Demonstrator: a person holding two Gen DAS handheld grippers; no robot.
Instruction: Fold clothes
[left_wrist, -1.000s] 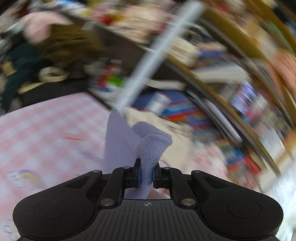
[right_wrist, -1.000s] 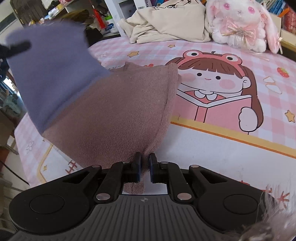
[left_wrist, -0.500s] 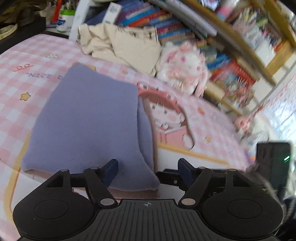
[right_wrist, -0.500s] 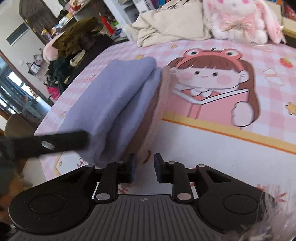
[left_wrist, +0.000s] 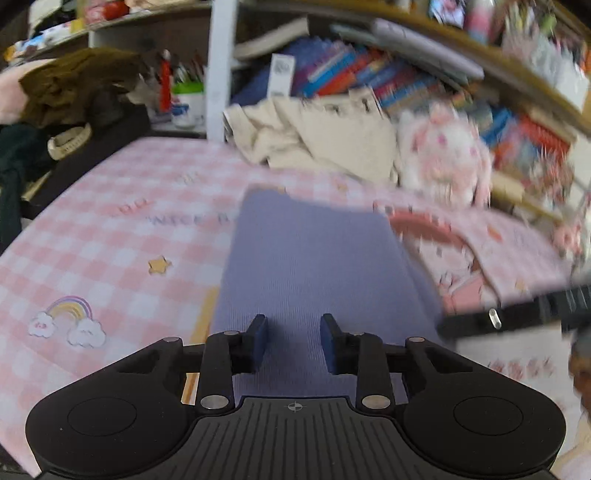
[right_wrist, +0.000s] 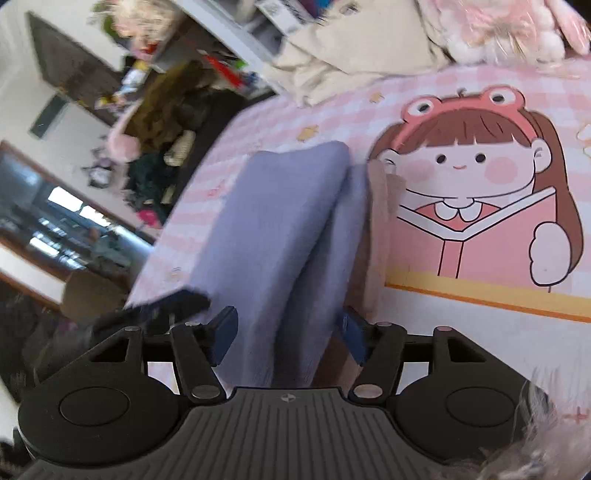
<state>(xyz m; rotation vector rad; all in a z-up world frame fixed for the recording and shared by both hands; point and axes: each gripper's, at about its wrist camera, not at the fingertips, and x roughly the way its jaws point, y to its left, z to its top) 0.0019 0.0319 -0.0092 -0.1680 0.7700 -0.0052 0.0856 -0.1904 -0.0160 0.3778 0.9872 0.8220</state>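
Note:
A folded lavender garment (left_wrist: 314, 266) lies flat on the pink checked sheet (left_wrist: 110, 236). In the right wrist view the lavender garment (right_wrist: 273, 229) shows two stacked folds with a brown-pink layer (right_wrist: 376, 229) along its right edge. My left gripper (left_wrist: 293, 341) is open and empty just above the garment's near edge. My right gripper (right_wrist: 286, 332) is open and empty over the same near end, jaws wide on either side of the folds. A black finger of the other gripper (left_wrist: 517, 317) shows at the right of the left wrist view.
A cream garment pile (left_wrist: 317, 136) and a pink plush rabbit (left_wrist: 443, 158) sit at the far side by the bookshelves (left_wrist: 461, 85). A cartoon girl print (right_wrist: 480, 192) covers the sheet to the right. Dark clothes (left_wrist: 66, 92) are heaped at the left.
Both grippers have let go of the garment and opened. The lavender cloth, held up a second ago, now lies folded flat on the sheet. The right gripper's jaws have spread wider.

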